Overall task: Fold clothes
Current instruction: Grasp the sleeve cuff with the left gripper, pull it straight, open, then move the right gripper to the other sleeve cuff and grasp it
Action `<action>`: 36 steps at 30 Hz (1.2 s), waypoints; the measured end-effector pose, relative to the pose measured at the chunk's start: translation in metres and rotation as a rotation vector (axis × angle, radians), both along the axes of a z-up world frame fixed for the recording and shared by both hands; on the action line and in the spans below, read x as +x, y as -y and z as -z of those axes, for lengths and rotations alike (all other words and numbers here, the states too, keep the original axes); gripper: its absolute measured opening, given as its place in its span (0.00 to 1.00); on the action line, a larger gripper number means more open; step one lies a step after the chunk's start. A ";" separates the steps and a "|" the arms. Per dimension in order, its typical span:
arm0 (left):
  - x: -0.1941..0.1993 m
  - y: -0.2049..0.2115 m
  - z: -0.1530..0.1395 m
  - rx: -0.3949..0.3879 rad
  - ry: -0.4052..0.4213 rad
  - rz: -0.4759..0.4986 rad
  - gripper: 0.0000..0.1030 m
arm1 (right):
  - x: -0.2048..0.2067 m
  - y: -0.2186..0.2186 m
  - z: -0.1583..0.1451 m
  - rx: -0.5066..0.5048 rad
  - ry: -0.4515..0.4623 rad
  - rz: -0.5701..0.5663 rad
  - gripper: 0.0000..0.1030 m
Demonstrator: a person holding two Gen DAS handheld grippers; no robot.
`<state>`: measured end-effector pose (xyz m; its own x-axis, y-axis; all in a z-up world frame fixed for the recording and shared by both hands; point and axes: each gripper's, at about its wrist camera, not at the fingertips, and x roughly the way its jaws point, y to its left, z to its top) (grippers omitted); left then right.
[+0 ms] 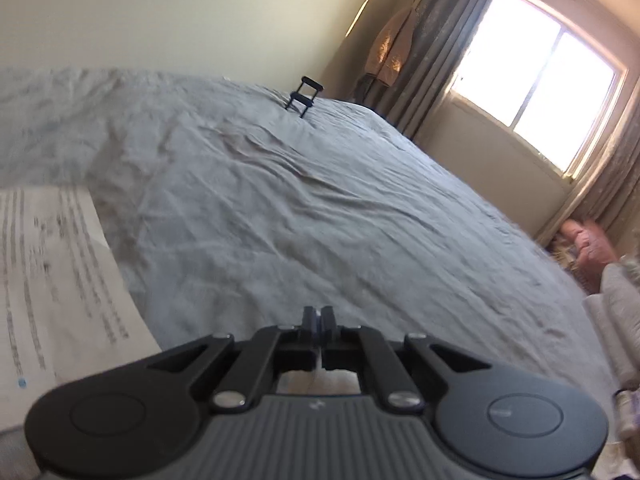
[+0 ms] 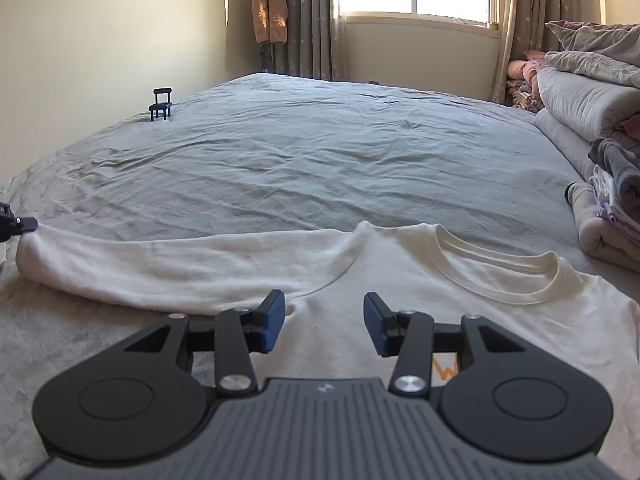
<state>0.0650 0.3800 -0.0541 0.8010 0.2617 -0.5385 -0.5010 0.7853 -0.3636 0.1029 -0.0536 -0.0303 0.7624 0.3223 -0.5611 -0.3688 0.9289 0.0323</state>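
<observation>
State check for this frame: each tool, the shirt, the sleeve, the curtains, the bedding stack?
Left tool: shut, at the sleeve's cuff.
Right tool: open, over the chest.
White sweatshirt: flat, unfolded.
Sleeve: stretched sideways.
Curtains: drawn open.
Quilts: folded, stacked.
Mini chair: upright.

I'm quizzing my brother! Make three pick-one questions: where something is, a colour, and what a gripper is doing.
1. Where is the little black stand? A) on the bed by the wall B) on the windowsill C) on the shirt
2. What colour is the shirt? A) red B) white C) black
3. The right gripper is: A) shut B) open C) gripping the collar
Answers: 1 A, it stands on the grey bed; 2 B, the cloth is white; 3 B, its blue pads stand apart.
</observation>
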 end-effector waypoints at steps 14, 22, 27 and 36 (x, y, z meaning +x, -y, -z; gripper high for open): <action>-0.046 0.000 0.011 -0.165 -0.084 0.022 0.36 | -0.012 0.009 -0.007 0.028 0.012 0.007 0.46; -0.026 0.021 0.013 0.072 -0.270 -0.097 0.02 | -0.036 0.032 -0.018 -0.012 0.040 0.018 0.46; -0.031 0.040 -0.008 0.033 -0.242 -0.083 0.22 | -0.054 0.065 -0.024 -0.051 0.041 0.052 0.46; -0.021 0.133 -0.034 -0.003 -0.195 0.113 0.44 | -0.082 0.131 -0.030 -0.101 -0.036 0.190 0.46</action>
